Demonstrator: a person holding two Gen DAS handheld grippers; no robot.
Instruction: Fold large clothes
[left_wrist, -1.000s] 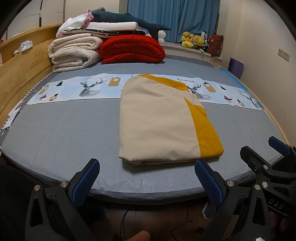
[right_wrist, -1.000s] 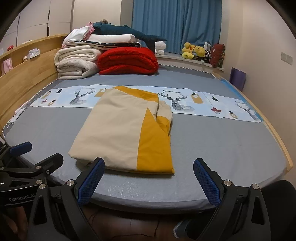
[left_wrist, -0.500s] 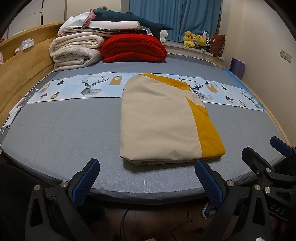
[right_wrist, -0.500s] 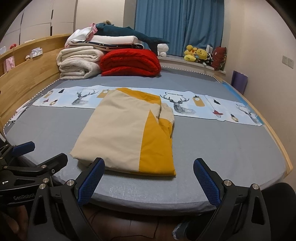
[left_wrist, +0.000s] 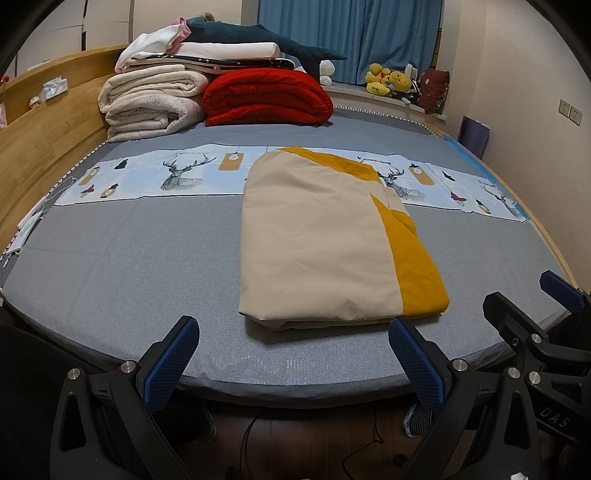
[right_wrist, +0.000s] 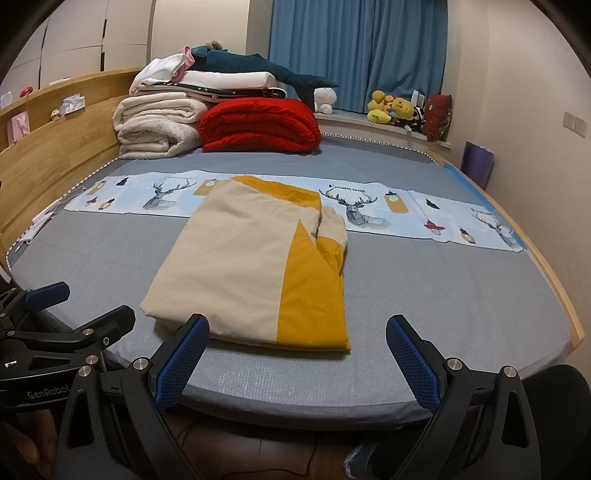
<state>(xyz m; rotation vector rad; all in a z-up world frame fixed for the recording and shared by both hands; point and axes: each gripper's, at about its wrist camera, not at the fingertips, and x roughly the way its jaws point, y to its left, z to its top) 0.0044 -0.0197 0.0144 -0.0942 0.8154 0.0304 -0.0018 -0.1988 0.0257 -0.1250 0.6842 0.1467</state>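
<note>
- Hovering off the near edge of the grey-sheeted bed (left_wrist: 110, 266), the left gripper (left_wrist: 291, 354) and the right gripper (right_wrist: 295, 354) both have their blue-padded fingers (left_wrist: 170, 360) spread wide apart, with nothing between them.
- The beige and mustard-yellow folded fabric piece (left_wrist: 325, 243) lies flat on the bed just ahead of the fingers, a little toward the right finger in the left wrist view and toward the left finger (right_wrist: 181, 362) in the right wrist view.
- Its near hem sits close to the bed edge; its far end overlaps the pale blue deer-print cloth strip (right_wrist: 369, 206) lying across the bed.
- The step in hand appears to be a pause between folds: the fabric is already a tidy rectangle, several layers thick at the near edge.
- If another fold is wanted, the next move calls for each gripper to reach forward to a near corner, pinch all layers together, and carry them toward the far end.
- Layers slipping apart at the mustard side, where an edge is bunched, seems the main risk.
</note>
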